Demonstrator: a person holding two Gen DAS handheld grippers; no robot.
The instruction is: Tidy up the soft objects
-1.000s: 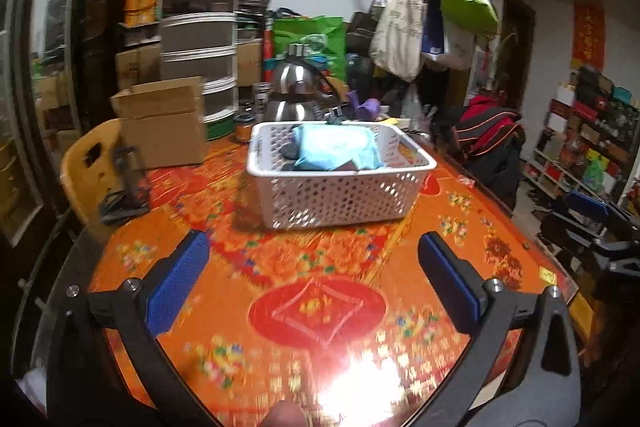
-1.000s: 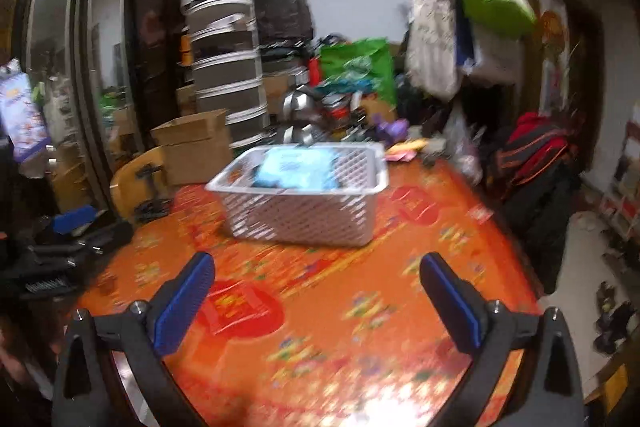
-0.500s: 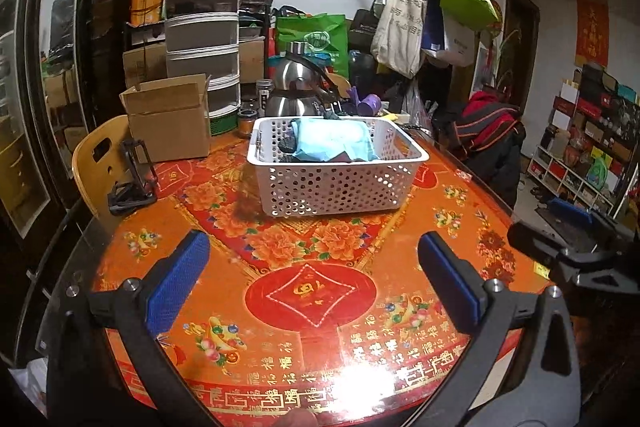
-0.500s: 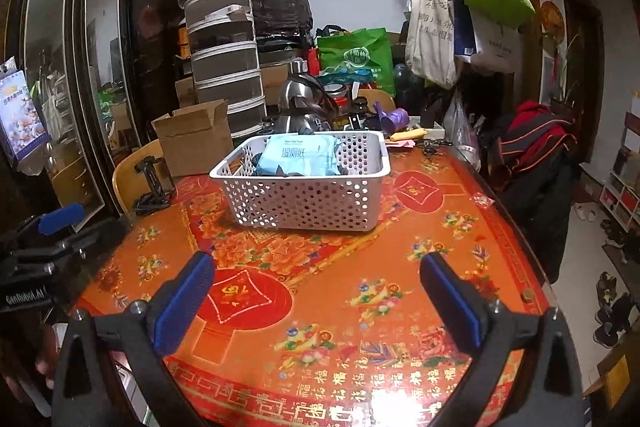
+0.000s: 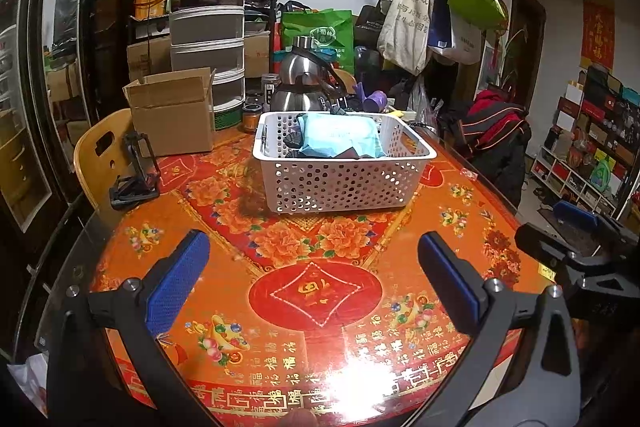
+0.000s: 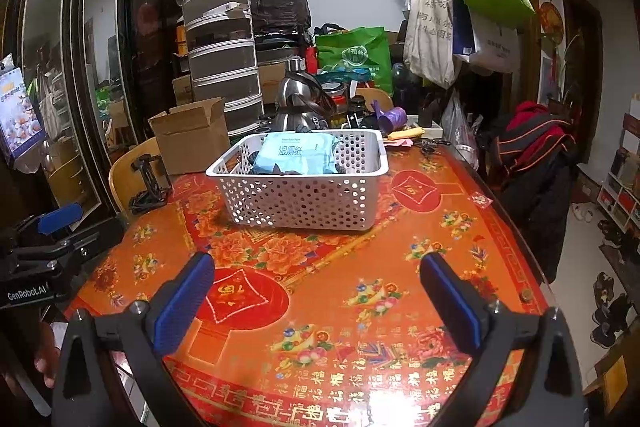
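Note:
A white perforated basket [image 5: 344,183] stands on the round red-and-orange table [image 5: 312,291]; it also shows in the right wrist view [image 6: 304,201]. A light blue wet-wipes pack [image 5: 340,139] lies on top of dark soft items inside it, and shows in the right wrist view [image 6: 298,153] too. My left gripper [image 5: 314,267] is open and empty, held back near the table's front edge. My right gripper [image 6: 316,287] is open and empty, also well short of the basket. Each gripper shows at the edge of the other's view.
A cardboard box [image 5: 174,115], a black phone stand [image 5: 136,175], a steel kettle [image 5: 302,83] and jars stand behind and left of the basket. A yellow chair [image 5: 100,155] is at the left. A coat rack with bags [image 5: 432,7] stands behind.
Both grippers have drawn back from the basket, which now looks smaller and farther. Both stay open and empty.

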